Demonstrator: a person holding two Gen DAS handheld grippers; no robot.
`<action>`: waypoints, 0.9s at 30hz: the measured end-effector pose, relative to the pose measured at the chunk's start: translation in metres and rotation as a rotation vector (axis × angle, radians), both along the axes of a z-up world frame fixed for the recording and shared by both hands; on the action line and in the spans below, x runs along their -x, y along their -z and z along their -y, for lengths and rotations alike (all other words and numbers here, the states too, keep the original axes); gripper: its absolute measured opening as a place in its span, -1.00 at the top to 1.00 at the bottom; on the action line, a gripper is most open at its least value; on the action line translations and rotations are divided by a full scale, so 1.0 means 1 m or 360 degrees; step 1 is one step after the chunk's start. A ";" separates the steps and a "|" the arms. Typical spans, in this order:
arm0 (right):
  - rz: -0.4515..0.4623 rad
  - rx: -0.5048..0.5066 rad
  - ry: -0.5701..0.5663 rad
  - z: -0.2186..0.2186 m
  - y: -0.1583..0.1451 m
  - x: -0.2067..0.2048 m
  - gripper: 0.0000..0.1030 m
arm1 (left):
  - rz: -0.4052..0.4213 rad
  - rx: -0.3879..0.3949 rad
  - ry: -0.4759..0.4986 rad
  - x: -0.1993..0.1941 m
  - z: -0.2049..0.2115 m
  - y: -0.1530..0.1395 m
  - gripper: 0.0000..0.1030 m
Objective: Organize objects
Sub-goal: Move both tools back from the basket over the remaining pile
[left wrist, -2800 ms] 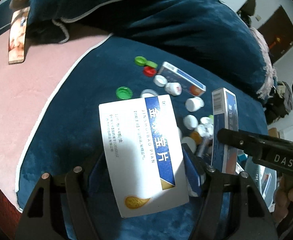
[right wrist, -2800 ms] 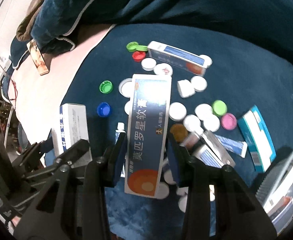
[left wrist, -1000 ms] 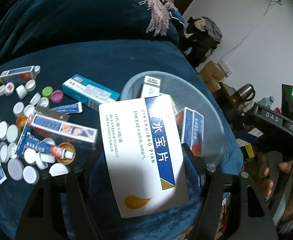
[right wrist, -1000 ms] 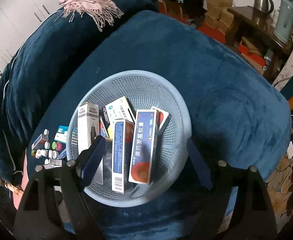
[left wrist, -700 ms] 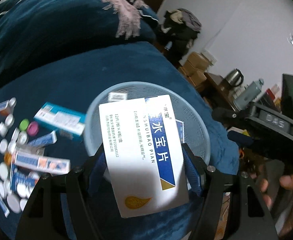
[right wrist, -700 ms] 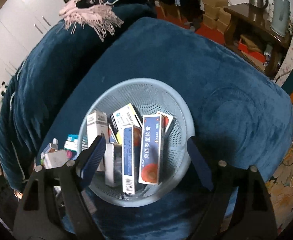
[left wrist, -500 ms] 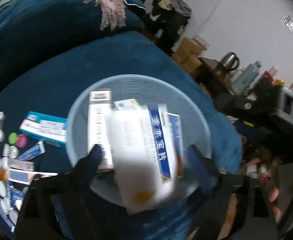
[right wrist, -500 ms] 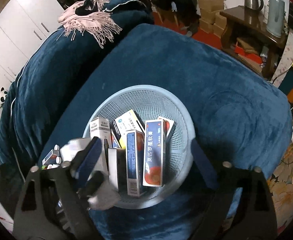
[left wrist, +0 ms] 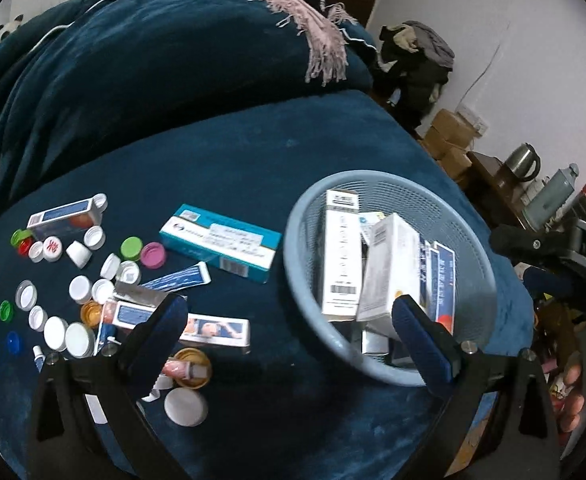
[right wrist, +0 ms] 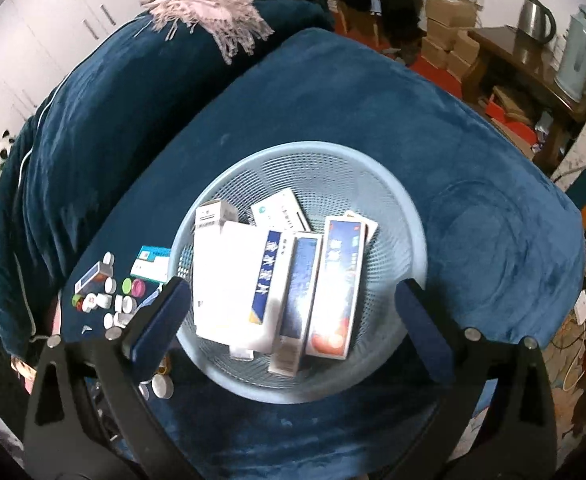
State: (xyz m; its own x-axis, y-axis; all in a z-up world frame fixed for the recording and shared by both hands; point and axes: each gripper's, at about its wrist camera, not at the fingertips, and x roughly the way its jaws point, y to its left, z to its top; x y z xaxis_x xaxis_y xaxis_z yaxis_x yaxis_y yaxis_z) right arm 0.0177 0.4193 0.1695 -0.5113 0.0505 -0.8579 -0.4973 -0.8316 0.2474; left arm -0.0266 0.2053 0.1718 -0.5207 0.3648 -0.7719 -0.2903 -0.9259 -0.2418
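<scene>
A light blue mesh basket (left wrist: 293,256) stands on the dark blue blanket and holds several medicine boxes on end. The white box with a blue stripe (left wrist: 389,268) leans among them, free of any grip. My left gripper (left wrist: 289,312) hangs open above the basket's left rim, nothing between its fingers. In the right wrist view the basket (right wrist: 301,152) lies straight below my right gripper (right wrist: 293,296), whose jaws are opening with nothing between them. The striped white box (right wrist: 237,280) and a long blue and orange box (right wrist: 335,288) sit side by side inside.
Left of the basket lie a teal box (left wrist: 221,246), a flat ointment box (left wrist: 197,326), tubes and several bottle caps (left wrist: 77,252). A pink fringed scarf (left wrist: 309,32) drapes the cushion behind. Cartons, kettles and a wooden table (right wrist: 525,64) stand at the right.
My left gripper let go of the striped white box, which dropped into the basket, and its jaws spread wide. The right jaws widened too. The left view swung back toward the caps.
</scene>
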 end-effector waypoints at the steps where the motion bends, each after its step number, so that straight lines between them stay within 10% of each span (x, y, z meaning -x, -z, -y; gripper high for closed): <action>1: 0.0005 -0.0004 -0.0009 0.002 0.000 0.001 -0.99 | 0.0003 -0.0001 -0.0007 0.000 0.002 0.000 -0.99; 27: 0.0120 -0.0104 -0.0394 0.121 0.016 0.062 -0.99 | 0.0183 0.0006 -0.0305 0.015 0.115 0.030 -0.99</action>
State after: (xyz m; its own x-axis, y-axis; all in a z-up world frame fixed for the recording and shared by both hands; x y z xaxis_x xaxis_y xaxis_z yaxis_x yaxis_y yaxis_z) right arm -0.0444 0.2987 0.1536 -0.4499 -0.0115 -0.8930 -0.2917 -0.9432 0.1591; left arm -0.0412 0.0901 0.1417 -0.4888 0.2649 -0.8312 -0.0797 -0.9624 -0.2598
